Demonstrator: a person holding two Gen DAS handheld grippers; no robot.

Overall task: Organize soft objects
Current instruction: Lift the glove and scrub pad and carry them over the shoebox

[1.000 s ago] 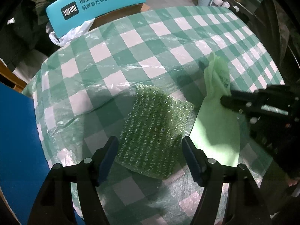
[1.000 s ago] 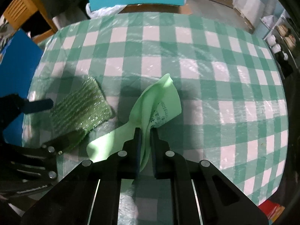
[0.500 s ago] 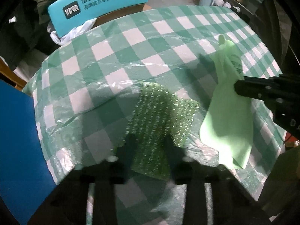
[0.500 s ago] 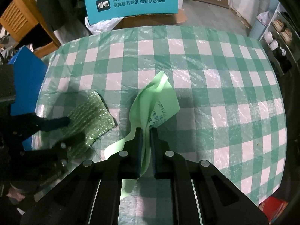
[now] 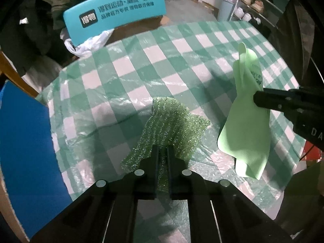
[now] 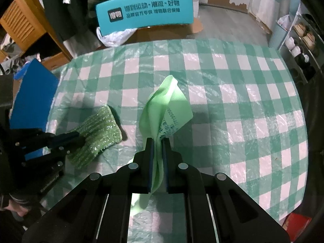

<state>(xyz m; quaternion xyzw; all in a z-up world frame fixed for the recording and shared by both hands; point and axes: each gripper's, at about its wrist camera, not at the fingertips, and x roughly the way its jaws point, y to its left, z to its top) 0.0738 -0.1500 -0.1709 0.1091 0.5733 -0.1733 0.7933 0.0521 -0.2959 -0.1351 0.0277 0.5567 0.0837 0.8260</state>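
Two soft items gripped, neither one placed yet

Both tools are holding something right now. We are clamping the left tool [image 5: 161, 156] together on the near edge of the sparkly green scrubbing cloth [image 5: 172, 125]; its near part is rising off the surface [image 5: 141, 77], while its far end looks to be draping down onto the checked cover, though we cannot tell for sure whether it is touching. We are pinching the right tool [image 6: 157, 149] shut on the pale green cloth [image 6: 166, 105], which is hanging clear of the surface, folded upward past the fingers with a tail dangling below them. In the left wrist view the pale green cloth [image 5: 247, 121] is sitting to the right of the scrubbing cloth, apart from it, not touching.

Progress, as we are judging it: pickup is done for both pieces, so we are somewhere around the middle. What is left is the actual organizing, meaning folding, stacking or dropping them somewhere together. We are seeing no bin, basket or tidy pile on the surface, so the destination is unclear. A blue board [image 5: 22, 151] is standing at the left edge and a teal chair back [image 6: 144, 10] is beyond the far edge, but we cannot say either one matters here. No other soft items are showing on the checked cover.
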